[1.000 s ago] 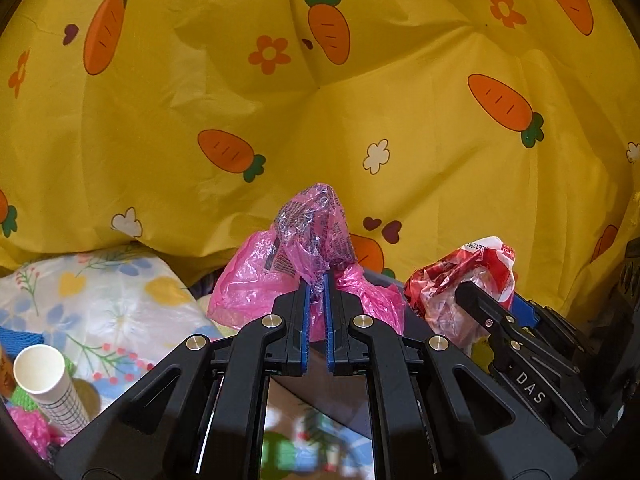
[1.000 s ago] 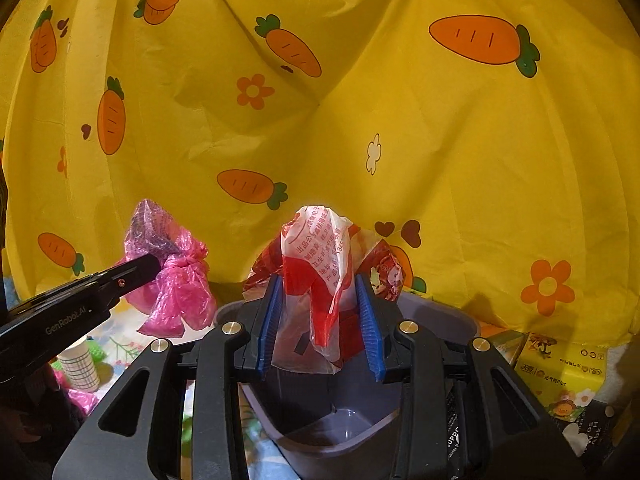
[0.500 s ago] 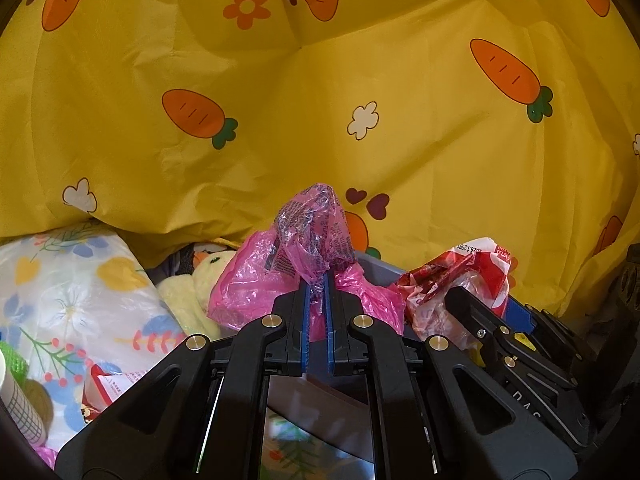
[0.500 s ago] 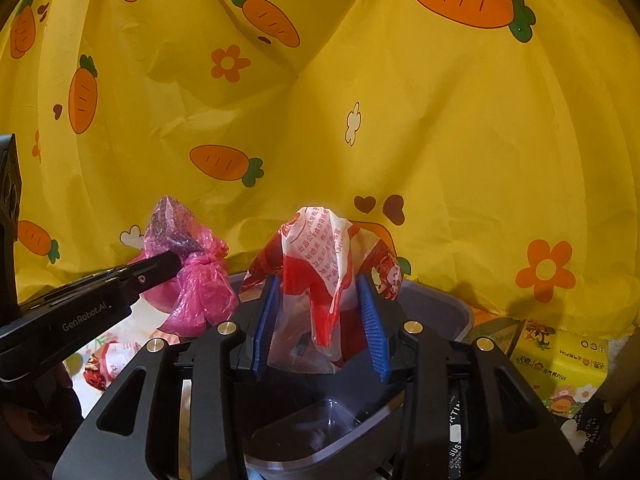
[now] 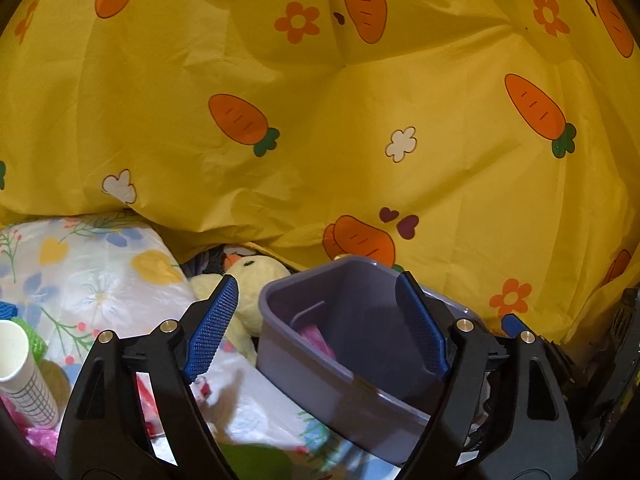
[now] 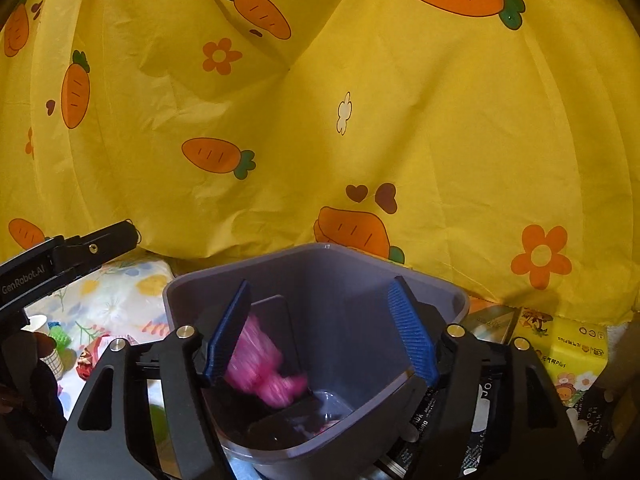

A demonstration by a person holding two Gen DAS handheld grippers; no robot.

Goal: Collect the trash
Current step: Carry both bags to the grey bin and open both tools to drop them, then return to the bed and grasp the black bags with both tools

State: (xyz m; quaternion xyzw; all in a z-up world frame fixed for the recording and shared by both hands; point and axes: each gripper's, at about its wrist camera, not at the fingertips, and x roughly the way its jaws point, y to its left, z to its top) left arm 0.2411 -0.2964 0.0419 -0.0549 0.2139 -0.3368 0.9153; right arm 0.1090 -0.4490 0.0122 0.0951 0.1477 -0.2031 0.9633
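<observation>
Both my left gripper (image 5: pixel 320 328) and right gripper (image 6: pixel 320 336) have just sprung open, empty, over the purple bin (image 6: pixel 460 300), the pink bag (image 6: pixel 260 364) tumbling inside, and pulling out carelessly could tip it.

The bin (image 6: pixel 320 276) stands before the hanging cloth (image 6: pixel 360 120), with a crumpled bag (image 6: pixel 260 368) down inside it. Left of the bin lies the plush toy (image 5: pixel 256 280), tucked just under the cloth's lower edge; further left — a paper cup (image 5: pixel 20 372) on the patterned sheet (image 5: pixel 100 280). Right of the bin sits a tissue pack (image 6: pixel 576 344) — against the cloth's foot.
</observation>
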